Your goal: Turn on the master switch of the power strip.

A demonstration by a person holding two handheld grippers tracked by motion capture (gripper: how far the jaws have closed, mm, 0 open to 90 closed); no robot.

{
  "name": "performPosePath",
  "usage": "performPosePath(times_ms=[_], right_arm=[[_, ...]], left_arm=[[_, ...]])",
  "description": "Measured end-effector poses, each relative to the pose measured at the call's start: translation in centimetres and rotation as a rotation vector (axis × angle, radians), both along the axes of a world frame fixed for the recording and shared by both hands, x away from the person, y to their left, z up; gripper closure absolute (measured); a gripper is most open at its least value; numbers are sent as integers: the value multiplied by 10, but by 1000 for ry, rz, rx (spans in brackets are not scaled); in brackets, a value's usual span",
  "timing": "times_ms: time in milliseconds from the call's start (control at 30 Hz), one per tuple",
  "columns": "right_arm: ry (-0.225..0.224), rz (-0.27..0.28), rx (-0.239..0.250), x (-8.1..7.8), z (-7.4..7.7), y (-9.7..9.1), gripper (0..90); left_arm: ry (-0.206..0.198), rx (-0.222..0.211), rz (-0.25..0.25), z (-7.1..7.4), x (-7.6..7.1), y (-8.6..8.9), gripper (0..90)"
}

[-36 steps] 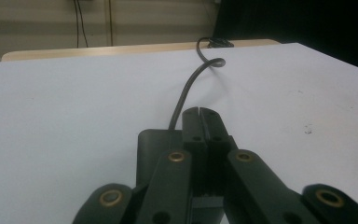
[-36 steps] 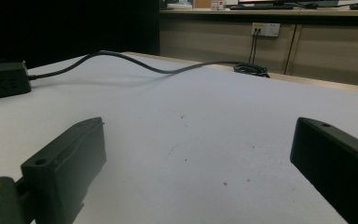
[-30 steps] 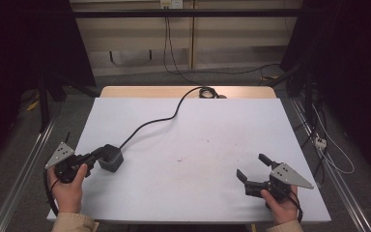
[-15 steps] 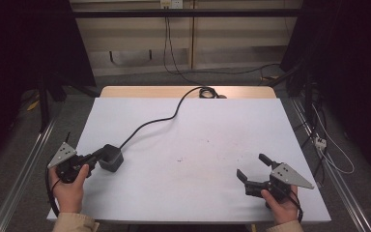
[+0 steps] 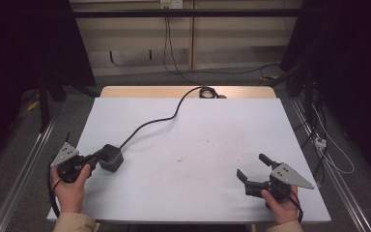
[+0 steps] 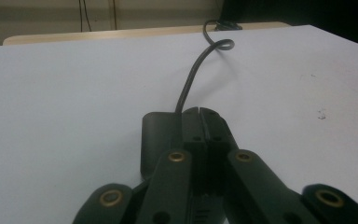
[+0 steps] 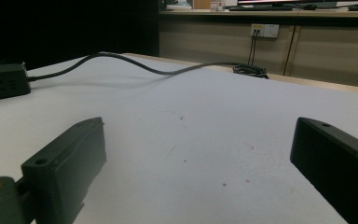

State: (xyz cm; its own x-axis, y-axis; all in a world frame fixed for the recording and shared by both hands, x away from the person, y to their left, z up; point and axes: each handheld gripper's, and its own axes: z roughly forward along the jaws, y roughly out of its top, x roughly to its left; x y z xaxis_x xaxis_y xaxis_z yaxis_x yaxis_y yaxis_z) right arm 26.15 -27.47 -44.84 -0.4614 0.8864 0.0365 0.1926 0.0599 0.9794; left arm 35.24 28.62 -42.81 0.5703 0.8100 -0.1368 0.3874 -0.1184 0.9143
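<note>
A white worktop (image 5: 193, 145) is lying under the high view, with a person's forearms coming in from the near edge, each hand carrying a hand-held gripper. The left hand-held gripper (image 5: 94, 159) is sitting near the worktop's left near corner, its jaws pressed flat together with no gap between them, as the left gripper view is showing plainly; their tips are lying over the top of a small black power cube (image 6: 161, 135) and appear to be touching it, though nothing is sitting between the jaws. The cube is resting flat on the worktop just beyond the left hand (image 5: 70, 186), and in the right gripper view its side face with socket slots is showing. A black cable (image 5: 154, 121) is running from the cube's far side in a loose curve across the worktop to the far edge, where it is ending in a small coil on the bare wooden strip. The right hand-held gripper (image 5: 252, 170) is sitting near the right near corner, well apart from the cube, its jaws spread wide with bare worktop between them, gripping nothing. Faint specks are marking the white surface between the two grippers.
</note>
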Motion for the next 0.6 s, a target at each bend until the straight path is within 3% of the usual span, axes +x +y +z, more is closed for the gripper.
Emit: performPosePath(times_ms=[600], right_arm=[[-4,2,0,0,1,0,32]], left_arm=[[4,16,0,-2,1,0,900]])
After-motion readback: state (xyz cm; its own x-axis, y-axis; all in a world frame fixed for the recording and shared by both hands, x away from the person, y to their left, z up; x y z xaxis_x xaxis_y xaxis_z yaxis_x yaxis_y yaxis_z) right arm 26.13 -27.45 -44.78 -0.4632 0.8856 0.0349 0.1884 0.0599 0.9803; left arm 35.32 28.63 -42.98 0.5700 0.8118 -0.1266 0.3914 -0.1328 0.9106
